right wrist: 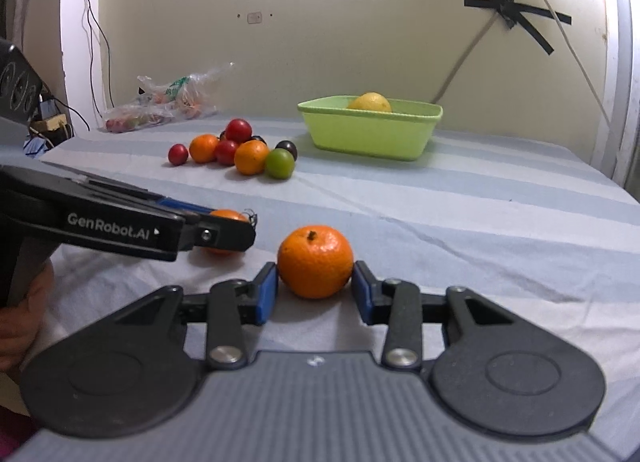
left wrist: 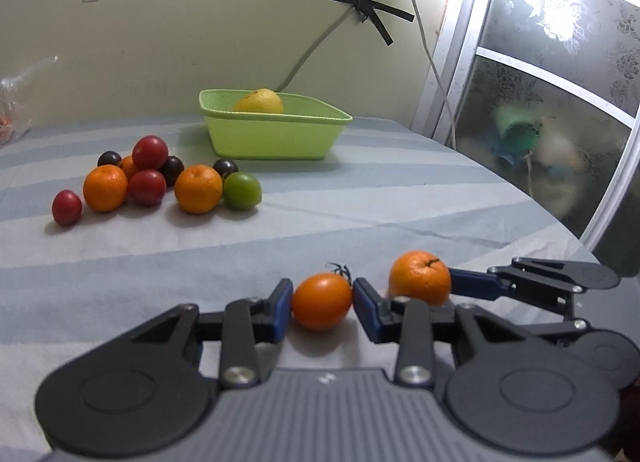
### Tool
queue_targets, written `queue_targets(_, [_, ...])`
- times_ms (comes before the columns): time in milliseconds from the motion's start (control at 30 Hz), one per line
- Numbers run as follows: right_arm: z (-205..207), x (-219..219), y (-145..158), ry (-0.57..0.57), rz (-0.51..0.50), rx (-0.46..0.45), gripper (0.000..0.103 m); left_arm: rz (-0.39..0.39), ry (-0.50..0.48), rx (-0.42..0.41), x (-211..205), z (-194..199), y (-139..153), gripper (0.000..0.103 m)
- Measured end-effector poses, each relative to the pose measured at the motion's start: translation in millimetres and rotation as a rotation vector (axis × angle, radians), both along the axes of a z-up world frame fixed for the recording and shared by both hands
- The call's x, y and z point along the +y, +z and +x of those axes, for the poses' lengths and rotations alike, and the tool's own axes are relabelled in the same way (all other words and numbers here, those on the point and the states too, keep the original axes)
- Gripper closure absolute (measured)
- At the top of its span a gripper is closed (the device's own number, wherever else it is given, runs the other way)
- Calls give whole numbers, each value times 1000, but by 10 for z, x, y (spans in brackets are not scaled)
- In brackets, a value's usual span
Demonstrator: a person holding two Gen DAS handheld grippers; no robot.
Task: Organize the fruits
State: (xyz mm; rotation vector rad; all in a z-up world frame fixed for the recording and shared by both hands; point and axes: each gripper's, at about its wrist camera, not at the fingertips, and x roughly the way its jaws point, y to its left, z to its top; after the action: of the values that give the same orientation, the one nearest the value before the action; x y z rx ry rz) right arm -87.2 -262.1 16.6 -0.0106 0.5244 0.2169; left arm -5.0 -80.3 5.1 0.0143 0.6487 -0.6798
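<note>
Orange tomato pinched in left jaws, tangerine clamped in right jaws

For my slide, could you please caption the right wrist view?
Right hand-held gripper closed on a mandarin, green tub beyond.

Pale yellow wall with black tape cross, frosted patterned window, striped tablecloth.

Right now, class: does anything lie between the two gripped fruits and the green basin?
Nothing visible does. The striped cloth between the orange tomato, the mandarin and the green basin is bare; the fruit pile sits to the left.
</note>
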Motion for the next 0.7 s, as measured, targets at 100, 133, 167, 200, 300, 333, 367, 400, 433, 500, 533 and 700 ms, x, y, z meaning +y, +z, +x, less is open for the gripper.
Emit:
queue_targets(100, [11, -3, 0, -1, 6, -5, 60, -2, 3, -4, 9, -15, -3, 67])
queue_targets(133, [19, -19, 0, -1, 18, -3, 60, -4, 4, -3, 12, -14, -3, 67])
queue_targets(167, [14, -23, 2, -2, 25, -3, 60, -6, 5, -3, 13, -14, -5, 67])
queue_targets(200, [10, -24, 2, -2, 27, -3, 60, -5, 6, -3, 8, -10, -4, 67])
queue_targets(300, [6, -28, 2, -3, 28, -4, 60, -5, 6, -4, 8, -5, -3, 67])
queue_targets(333, [9, -34, 2, -5, 32, -4, 60, -5, 5, -4, 9, -4, -2, 67])
queue_targets(367, [7, -34, 4, -10, 37, -4, 60, -4, 5, -4, 8, -4, -2, 67])
queue_targets(400, [8, -43, 3, -15, 42, -4, 60, -4, 5, -4, 7, -4, -1, 67])
queue_targets(433, [10, -48, 5, -19, 46, -5, 60, -4, 5, -3, 8, -5, -1, 68])
queue_targets(500, [9, -46, 4, -20, 43, -5, 60, -3, 5, -4, 6, -7, -1, 68])
queue_targets(533, [9, -37, 3, -19, 36, -6, 60, -3, 5, -5, 3, -7, -1, 68])
queue_targets(700, [-7, -3, 3, -18, 13, -13, 60, -2, 5, -5, 5, -8, 0, 68])
